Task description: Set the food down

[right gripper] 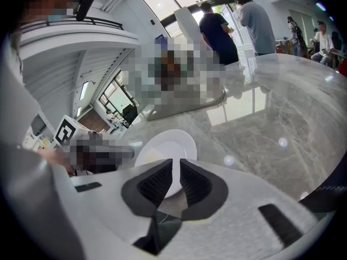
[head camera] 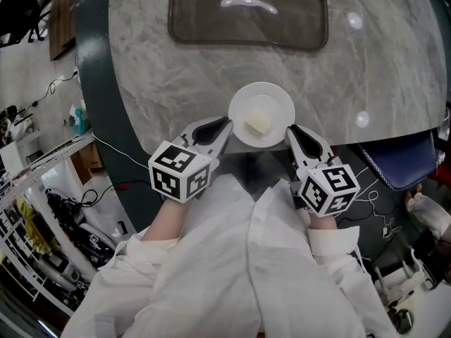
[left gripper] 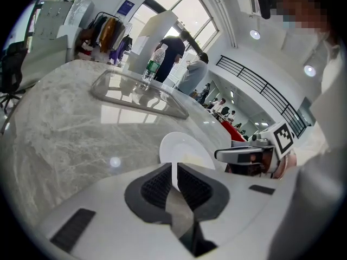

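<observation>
A round white plate (head camera: 261, 104) carries a pale yellow piece of food (head camera: 258, 124) and sits at the near edge of the grey marble table (head camera: 176, 83). Whether it rests on the marble or hangs just above it I cannot tell. My left gripper (head camera: 227, 124) is shut on the plate's left rim, and my right gripper (head camera: 290, 130) is shut on its right rim. In the left gripper view the thin rim of the plate (left gripper: 181, 148) runs between the ribbed pads (left gripper: 160, 186). The right gripper view shows the same plate (right gripper: 168, 145) pinched between its pads (right gripper: 194, 184).
A clear rectangular tray (head camera: 248, 13) lies at the table's far side. A blue chair (head camera: 398, 160) stands at the right, below the table edge. People (right gripper: 217, 28) stand beyond the far rim. Shelves and cables (head camera: 42, 210) crowd the floor at the left.
</observation>
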`<state>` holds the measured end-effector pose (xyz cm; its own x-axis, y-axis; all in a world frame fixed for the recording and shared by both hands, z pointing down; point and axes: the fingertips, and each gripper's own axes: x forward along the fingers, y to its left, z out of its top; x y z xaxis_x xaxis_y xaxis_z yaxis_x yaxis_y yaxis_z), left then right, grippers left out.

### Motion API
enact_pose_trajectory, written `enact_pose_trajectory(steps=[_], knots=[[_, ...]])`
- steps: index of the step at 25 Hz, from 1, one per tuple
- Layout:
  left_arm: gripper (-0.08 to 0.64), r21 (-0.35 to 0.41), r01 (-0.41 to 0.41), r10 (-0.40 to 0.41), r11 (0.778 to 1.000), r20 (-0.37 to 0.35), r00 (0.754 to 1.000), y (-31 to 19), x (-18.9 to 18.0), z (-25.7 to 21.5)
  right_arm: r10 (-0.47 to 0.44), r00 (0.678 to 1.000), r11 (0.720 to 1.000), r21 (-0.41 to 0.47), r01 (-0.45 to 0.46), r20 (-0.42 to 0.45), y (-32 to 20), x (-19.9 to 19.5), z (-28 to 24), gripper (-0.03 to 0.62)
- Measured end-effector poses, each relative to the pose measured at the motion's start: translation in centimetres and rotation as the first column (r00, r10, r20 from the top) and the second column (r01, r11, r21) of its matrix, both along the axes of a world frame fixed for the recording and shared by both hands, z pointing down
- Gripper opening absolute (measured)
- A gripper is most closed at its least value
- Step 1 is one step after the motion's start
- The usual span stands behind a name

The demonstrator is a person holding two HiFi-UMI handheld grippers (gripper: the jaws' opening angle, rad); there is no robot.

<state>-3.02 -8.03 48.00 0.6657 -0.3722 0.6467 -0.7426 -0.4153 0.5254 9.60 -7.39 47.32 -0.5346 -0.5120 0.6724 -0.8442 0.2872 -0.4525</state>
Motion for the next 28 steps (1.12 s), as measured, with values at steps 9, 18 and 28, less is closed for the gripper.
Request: enact_pose_trajectory(steps=[9,18,28], knots=[[0.025,-0.013,0.027,-0.027,1.0,0.022,0.999,-0.2,-0.2,0.3,0.009,1.0,1.0,-0.009,-0.009,0.0,-0.3,0.6,0.1,0.005],[0.095,-0.051,0.03,-0.029,0.998,0.02,0.999,0.0,-0.1,0.9,0.019,1.0,1.0,-0.023,-0.019,-0.009,-0.3,1.2,0.4,0.006],[0.095,-0.074,0.018,-0.018,0.997,0.009,1.0,0.6,0.2,1.6,0.042,0.999,0.999,-0.03,-0.042,-0.006,-0.7,1.5,1.0,0.041]])
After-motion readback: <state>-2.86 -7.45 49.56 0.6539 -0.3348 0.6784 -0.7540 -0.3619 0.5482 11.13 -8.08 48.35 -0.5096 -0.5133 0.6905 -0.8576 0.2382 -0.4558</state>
